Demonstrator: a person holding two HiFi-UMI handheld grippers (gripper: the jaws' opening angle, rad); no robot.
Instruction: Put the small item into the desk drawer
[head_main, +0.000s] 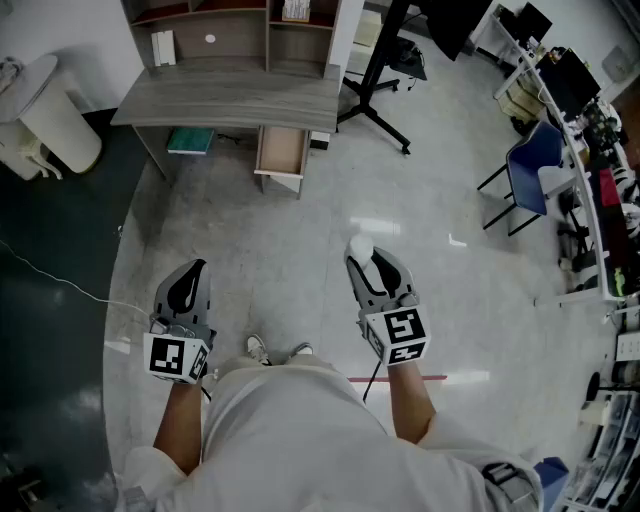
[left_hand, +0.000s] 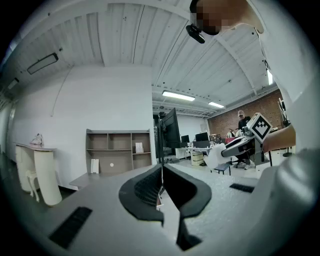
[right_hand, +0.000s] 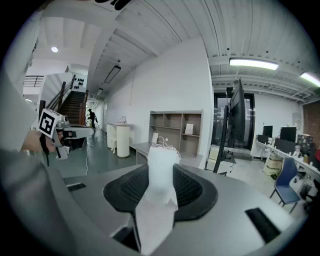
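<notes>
Grey floor (head_main: 300, 250) runs to a desk (head_main: 230, 100) whose drawer (head_main: 282, 150) stands pulled open, bare wood bottom showing. Right gripper (head_main: 370, 262), well short of it: fingers clamped on the small white item (right_hand: 161, 165). Left gripper (head_main: 190, 275): fingers closed together.

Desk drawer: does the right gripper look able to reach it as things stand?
Probably not from here. The desk drawer stands open and the floor before it looks free, but it is well ahead of the right gripper, shut on the white item; a step closer is needed.
</notes>
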